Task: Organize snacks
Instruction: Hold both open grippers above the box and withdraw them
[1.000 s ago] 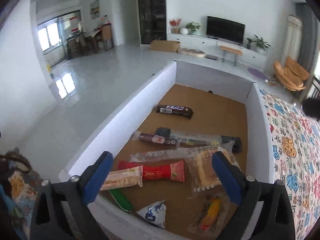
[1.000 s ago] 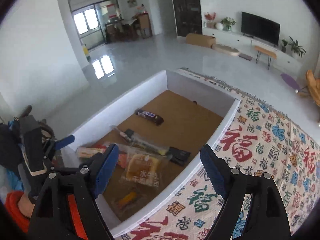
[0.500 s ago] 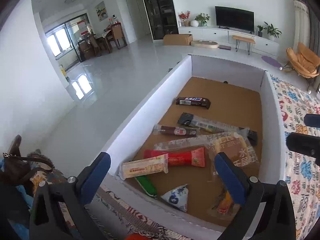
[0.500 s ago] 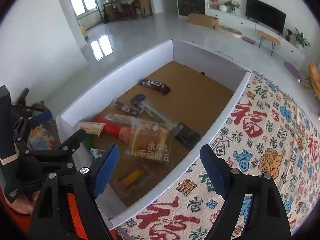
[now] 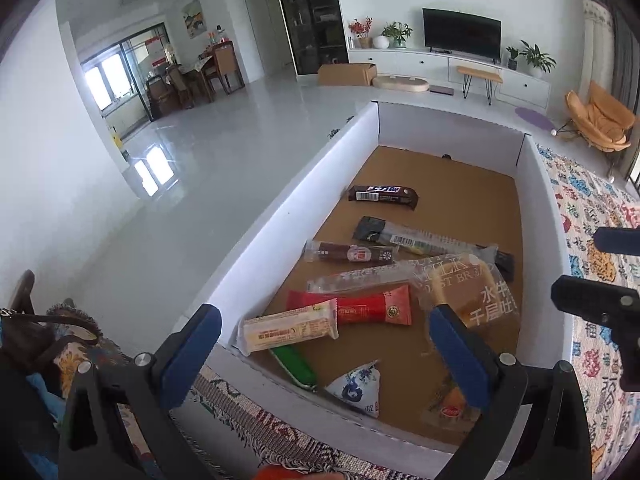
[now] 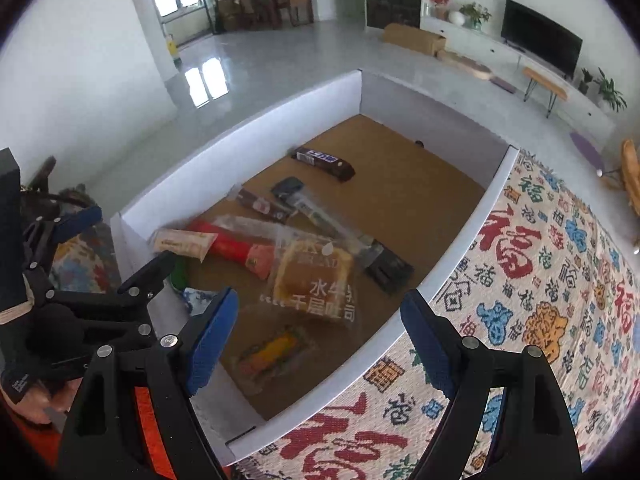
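A shallow white box with a brown cardboard floor holds several snacks. Among them are a dark chocolate bar, a red packet, a cream bar and a clear bread bag. The box also shows in the right wrist view, with the bread bag near its front. My left gripper is open and empty above the box's near end. My right gripper is open and empty above the box's near right corner.
The box lies on a patterned cloth with red and blue characters, which spreads to the right. A fringed rug edge lies at the box's near wall. A brown bag sits at the left. The left gripper's body is close beside my right one.
Both grippers have pulled back and risen over the box's near end, so more of the box shows. Both stay open and empty. The snacks have not moved.
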A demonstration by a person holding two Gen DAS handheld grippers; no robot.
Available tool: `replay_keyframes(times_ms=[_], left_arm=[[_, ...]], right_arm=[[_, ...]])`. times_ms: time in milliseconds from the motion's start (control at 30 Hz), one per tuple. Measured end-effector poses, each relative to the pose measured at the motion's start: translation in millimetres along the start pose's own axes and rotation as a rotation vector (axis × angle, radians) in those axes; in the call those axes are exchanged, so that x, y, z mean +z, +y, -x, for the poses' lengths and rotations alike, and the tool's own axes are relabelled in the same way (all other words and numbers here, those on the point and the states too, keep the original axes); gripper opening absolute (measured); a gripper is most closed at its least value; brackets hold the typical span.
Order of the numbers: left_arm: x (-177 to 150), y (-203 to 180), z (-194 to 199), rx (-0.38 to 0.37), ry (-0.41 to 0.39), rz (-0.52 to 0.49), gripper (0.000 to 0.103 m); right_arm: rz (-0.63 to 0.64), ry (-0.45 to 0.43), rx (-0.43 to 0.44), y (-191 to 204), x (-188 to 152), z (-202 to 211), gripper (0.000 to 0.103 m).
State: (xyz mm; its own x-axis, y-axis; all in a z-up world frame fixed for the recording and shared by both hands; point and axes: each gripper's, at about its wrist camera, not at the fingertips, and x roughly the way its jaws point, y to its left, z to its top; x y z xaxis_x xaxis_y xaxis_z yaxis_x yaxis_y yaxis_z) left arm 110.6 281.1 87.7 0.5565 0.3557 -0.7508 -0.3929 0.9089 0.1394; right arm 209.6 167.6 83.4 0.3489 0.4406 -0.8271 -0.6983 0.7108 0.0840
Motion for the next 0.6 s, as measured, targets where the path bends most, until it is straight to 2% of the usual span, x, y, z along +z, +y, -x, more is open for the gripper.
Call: replay_keyframes(times_ms=[233,600], left_arm=[[3.2,5.6,-1.2,-0.030,0.025,0.048,0.102],[4.5,1.9,-0.8,-0.028,0.025,0.041,0.103]], right_arm=[[-0.015,0.007,0.011,-1.7,-0.1,0.0,0.086],[-0.015,0.013,0.015,-0.5,-1.3,-1.9,0.086]])
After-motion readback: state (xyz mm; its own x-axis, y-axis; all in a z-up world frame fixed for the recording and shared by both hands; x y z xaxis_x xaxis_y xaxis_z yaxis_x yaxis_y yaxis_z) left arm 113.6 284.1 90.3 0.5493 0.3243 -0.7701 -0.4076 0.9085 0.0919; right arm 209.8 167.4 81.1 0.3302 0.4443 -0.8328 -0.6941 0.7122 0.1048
